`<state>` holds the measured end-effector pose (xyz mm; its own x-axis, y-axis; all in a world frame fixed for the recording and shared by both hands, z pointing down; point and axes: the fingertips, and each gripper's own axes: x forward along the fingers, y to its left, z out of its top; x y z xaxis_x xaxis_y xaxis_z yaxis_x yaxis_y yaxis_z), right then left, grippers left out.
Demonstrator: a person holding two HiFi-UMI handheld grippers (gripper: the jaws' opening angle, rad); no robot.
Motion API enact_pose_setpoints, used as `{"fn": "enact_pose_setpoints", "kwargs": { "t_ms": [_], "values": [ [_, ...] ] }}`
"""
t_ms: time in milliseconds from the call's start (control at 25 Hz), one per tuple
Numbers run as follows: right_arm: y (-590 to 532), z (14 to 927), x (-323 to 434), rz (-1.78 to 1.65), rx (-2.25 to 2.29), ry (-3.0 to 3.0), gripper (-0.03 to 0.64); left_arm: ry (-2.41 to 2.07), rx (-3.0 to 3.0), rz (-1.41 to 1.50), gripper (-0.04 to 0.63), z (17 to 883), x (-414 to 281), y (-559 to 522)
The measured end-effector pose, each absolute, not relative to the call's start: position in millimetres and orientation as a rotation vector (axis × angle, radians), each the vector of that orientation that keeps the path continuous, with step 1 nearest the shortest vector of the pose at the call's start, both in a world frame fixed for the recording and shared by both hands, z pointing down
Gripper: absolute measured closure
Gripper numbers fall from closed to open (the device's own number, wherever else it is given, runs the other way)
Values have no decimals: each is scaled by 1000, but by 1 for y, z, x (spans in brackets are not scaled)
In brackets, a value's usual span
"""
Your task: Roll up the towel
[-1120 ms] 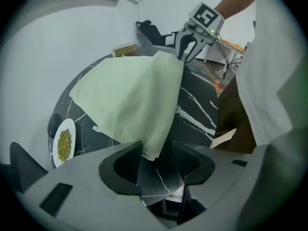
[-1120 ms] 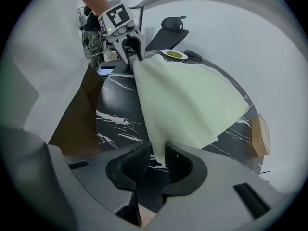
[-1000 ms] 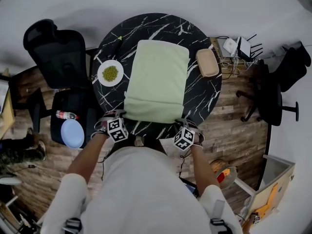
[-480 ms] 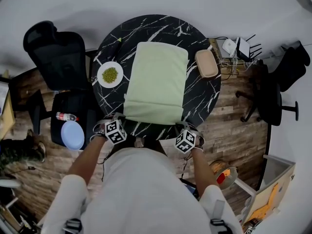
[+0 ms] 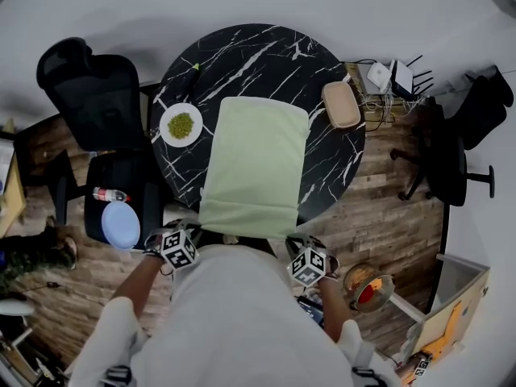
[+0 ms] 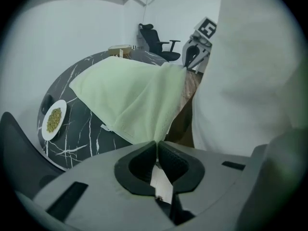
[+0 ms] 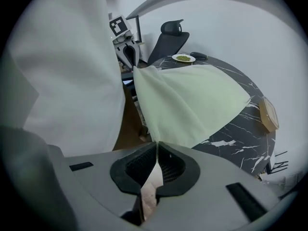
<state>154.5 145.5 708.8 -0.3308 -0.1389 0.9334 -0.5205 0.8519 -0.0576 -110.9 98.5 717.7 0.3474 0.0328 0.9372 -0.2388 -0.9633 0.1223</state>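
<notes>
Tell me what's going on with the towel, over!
Grippers shut: left gripper and right gripper each pinch a near corner of the towel. Towel unrolled, near edge lifted off the table. Nothing blocking: plate and wooden tray sit clear of it.

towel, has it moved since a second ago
Yes. The towel slid toward the person: its far edge is now nearly level with the plate, and its near edge overhangs the table rim.

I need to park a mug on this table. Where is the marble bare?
The widest bare patch is the far part of the table, beyond the towel. A narrower strip lies right of the towel, below the wooden dish. The left is crowded: the plate sits beside the towel.
</notes>
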Motion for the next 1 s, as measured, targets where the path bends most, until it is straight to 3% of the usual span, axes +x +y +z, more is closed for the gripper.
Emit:
{"fn": "enact_pose_setpoints", "kwargs": {
  "t_ms": [240,520,1000],
  "values": [
    [139,692,153,436,535,-1915,609,-195,2374,1632,583,707,-106,92],
    [54,651,169,392,741,-1966,609,-389,2406,1497,583,677,-91,8],
    [-38,731,187,357,755,-1781,609,-503,2250,1607,581,741,-75,-77]
  ]
}}
